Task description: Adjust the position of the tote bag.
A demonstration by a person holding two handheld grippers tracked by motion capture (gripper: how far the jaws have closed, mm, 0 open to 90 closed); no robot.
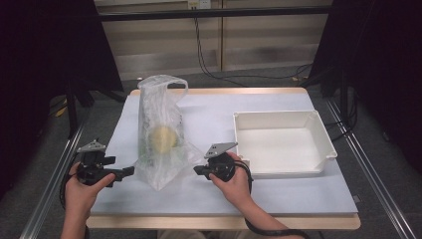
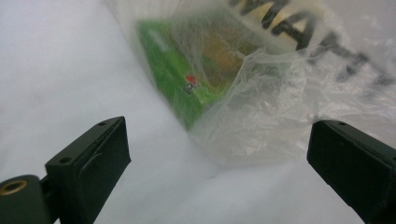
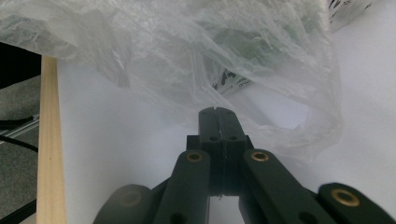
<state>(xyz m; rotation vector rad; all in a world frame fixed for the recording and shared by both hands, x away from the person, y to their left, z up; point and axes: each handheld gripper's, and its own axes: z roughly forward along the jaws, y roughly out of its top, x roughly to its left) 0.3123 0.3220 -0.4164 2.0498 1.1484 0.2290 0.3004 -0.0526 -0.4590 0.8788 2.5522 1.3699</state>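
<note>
A clear plastic bag [image 1: 160, 134] stands on the white mat, with a pale yellow round thing [image 1: 163, 135] and a green box [image 2: 187, 70] inside it. My left gripper [image 1: 128, 172] lies left of the bag's base. Its jaws are wide open, and the bag's corner [image 2: 252, 135] sits just ahead of them, untouched. My right gripper [image 1: 198, 171] is at the bag's lower right edge. Its jaws are shut, and the film's hem [image 3: 261, 126] meets the gripper's tips [image 3: 218, 113] on both sides.
A white plastic tray [image 1: 326, 144] stands on the mat to the right of my right hand. The mat [image 1: 278, 194] lies on a wooden table whose edge [image 3: 49, 140] is close behind the bag. Black cables run across the floor beyond.
</note>
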